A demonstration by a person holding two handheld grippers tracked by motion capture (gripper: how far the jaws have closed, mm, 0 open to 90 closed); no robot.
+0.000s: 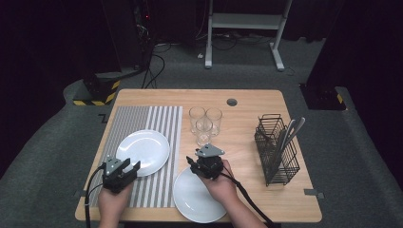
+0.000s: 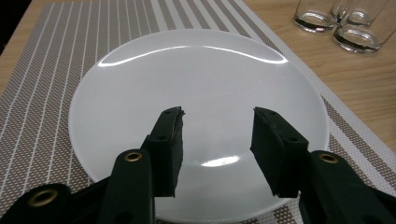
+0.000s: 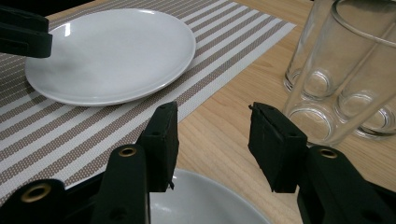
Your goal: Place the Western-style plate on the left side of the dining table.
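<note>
The left gripper [image 1: 134,167], jaws apart and empty, hovers over the near rim of the white plate [image 1: 145,151]. The right gripper [image 1: 191,161], also apart, points at 3 glasses [image 1: 205,122] just ahead.

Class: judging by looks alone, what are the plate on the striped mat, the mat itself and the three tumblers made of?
Plate: probably glazed ceramic; white, glossy, with sharp light reflections.
Mat: looks like woven vinyl or fabric; a fine mesh texture shows in its stripes, matte.
Tumblers: clear glass, perhaps plastic; transparent, with thick bases.

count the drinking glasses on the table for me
3, clustered on bare wood right of the striped mat: back-left glass, back-right glass, front glass nearest the right claw. None seems hidden.
</note>
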